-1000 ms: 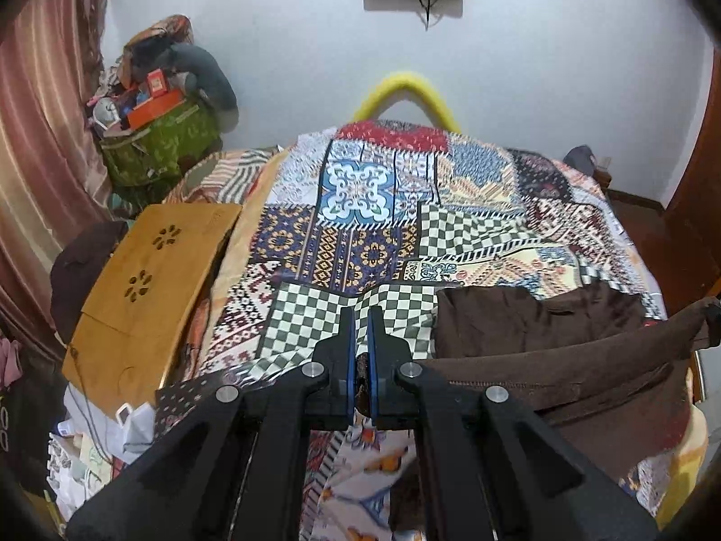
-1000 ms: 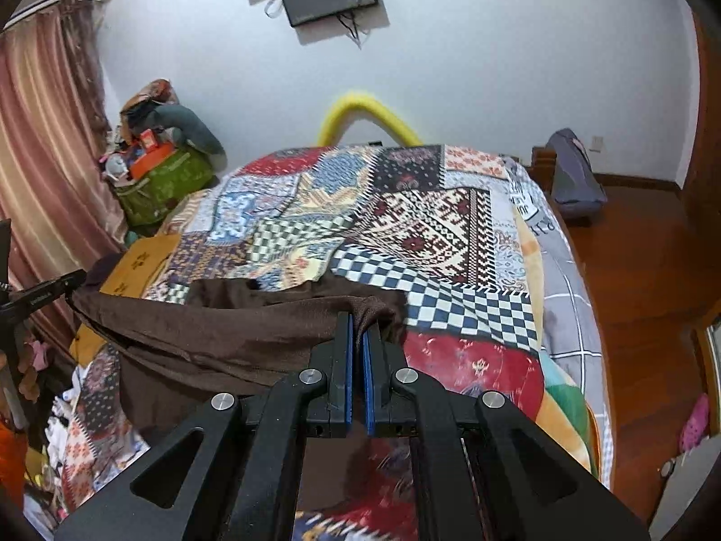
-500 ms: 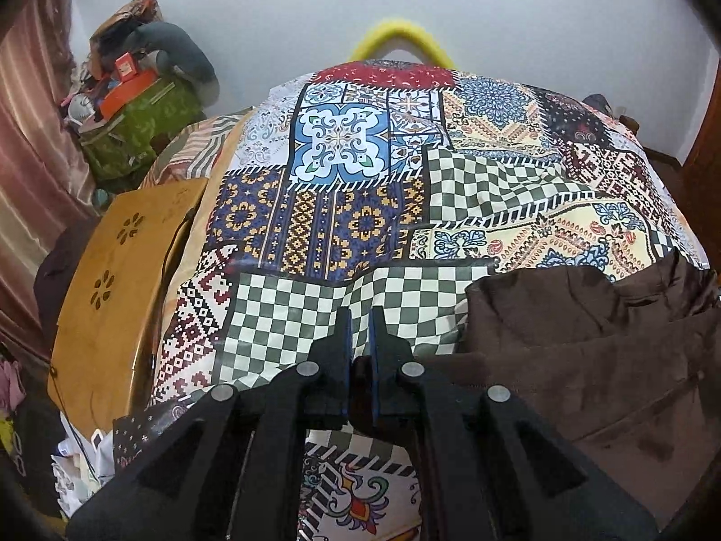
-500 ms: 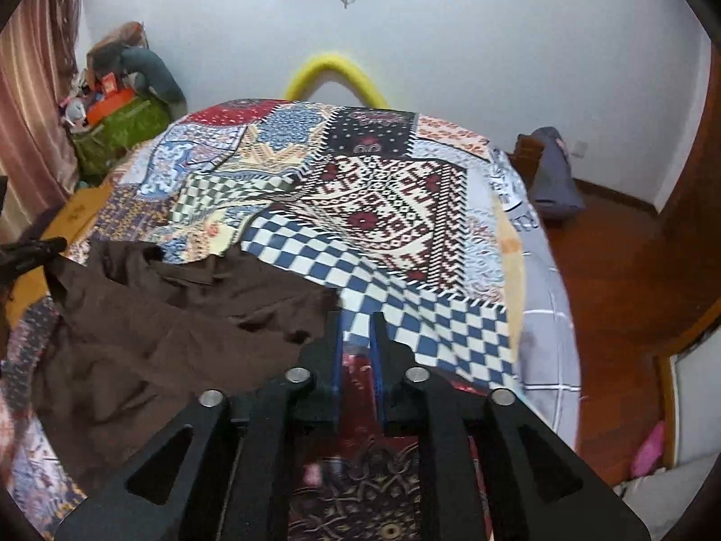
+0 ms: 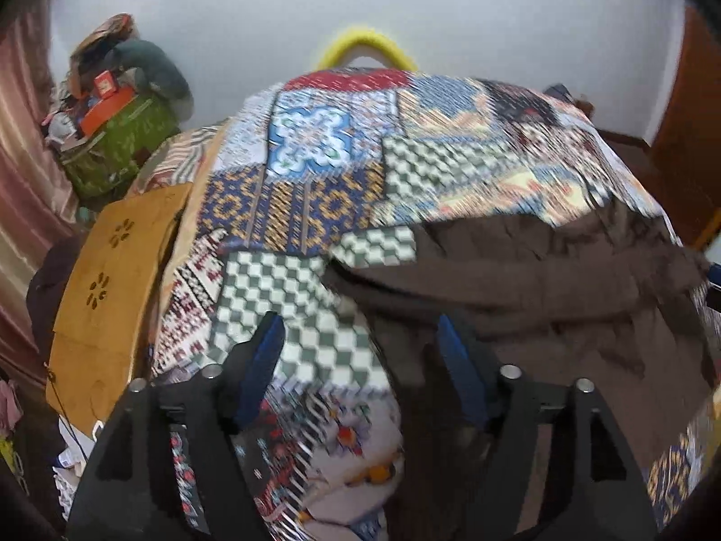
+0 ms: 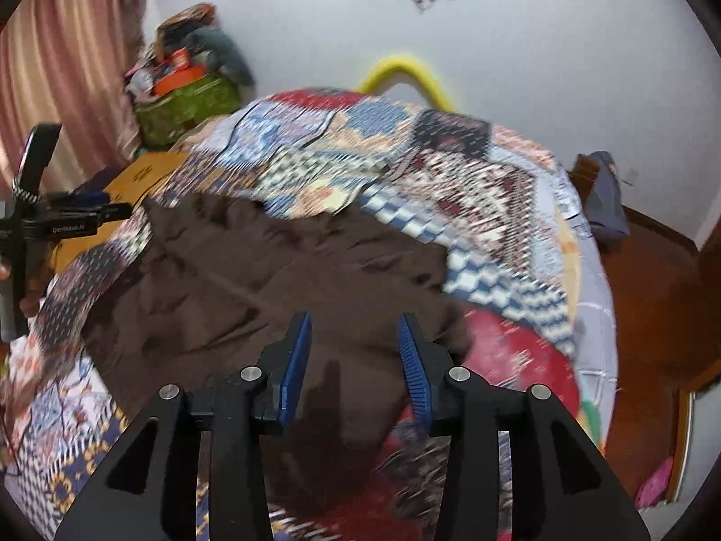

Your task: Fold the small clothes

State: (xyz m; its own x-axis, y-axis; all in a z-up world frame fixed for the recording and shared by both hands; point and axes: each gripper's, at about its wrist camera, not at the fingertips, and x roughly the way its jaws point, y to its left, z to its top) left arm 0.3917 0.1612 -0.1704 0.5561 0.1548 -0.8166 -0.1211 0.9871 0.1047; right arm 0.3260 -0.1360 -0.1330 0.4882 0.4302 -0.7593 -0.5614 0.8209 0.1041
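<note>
A dark brown garment [image 5: 540, 297] lies rumpled on the patchwork bedspread [image 5: 315, 171]. My left gripper [image 5: 360, 342] hangs just over the garment's left edge; its jaws are opening and stand wide, its pads pressing on nothing. In the right wrist view the same brown garment [image 6: 279, 279] spreads across the bedspread [image 6: 495, 207]. My right gripper [image 6: 353, 342] hovers over its near right part, jaws opening, blue pads [image 6: 297, 360] apart and clear of the cloth. The other gripper [image 6: 67, 221] shows at the far left of that view.
A wooden lap table [image 5: 112, 288] leans by the bed's left side. A green bag with piled items [image 5: 117, 135] stands in the corner by a pink curtain [image 6: 63, 72]. A yellow curved bar [image 5: 365, 45] rises behind the bed. A blue bag [image 6: 608, 198] and wooden floor [image 6: 653, 297] lie right.
Both grippers held the brown garment's edge lifted, lowered it onto the bed, and have now opened and let go. The garment lies flat on the bedspread.
</note>
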